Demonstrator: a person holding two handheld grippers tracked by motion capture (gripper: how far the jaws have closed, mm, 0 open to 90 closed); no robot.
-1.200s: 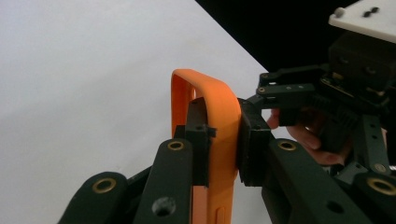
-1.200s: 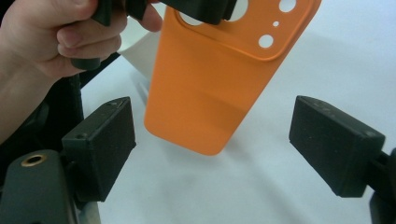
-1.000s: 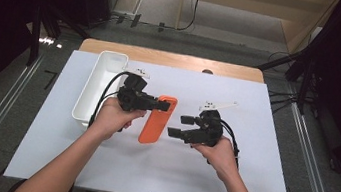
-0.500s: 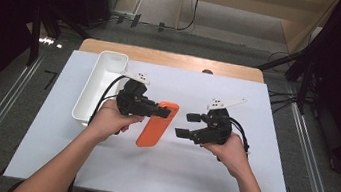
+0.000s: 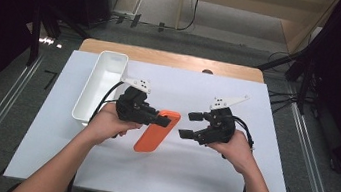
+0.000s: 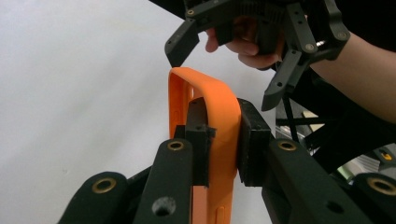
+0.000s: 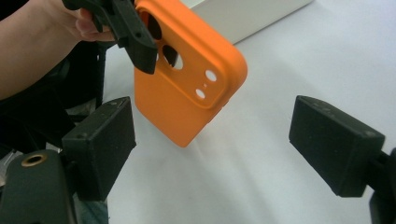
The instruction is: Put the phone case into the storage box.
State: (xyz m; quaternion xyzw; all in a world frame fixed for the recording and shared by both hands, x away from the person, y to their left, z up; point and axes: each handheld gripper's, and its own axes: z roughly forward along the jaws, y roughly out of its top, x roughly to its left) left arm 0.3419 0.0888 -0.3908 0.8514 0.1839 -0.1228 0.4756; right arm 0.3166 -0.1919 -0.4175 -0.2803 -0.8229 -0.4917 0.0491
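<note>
High view: white bin [image 5: 102,84], contents unclear.

Both grippers black: left gripper [image 5: 165,121], right gripper [image 5: 188,124]. Brass pivot screws, blocky square pads [image 7: 100,142], grey triangular top plates, black trailing cables. Forearms bare.

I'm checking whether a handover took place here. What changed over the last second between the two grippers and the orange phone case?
The right gripper let go of the phone case, opened and drew back to the right. The left gripper kept its clamp on the case's upper end. The white tray stayed put.
</note>
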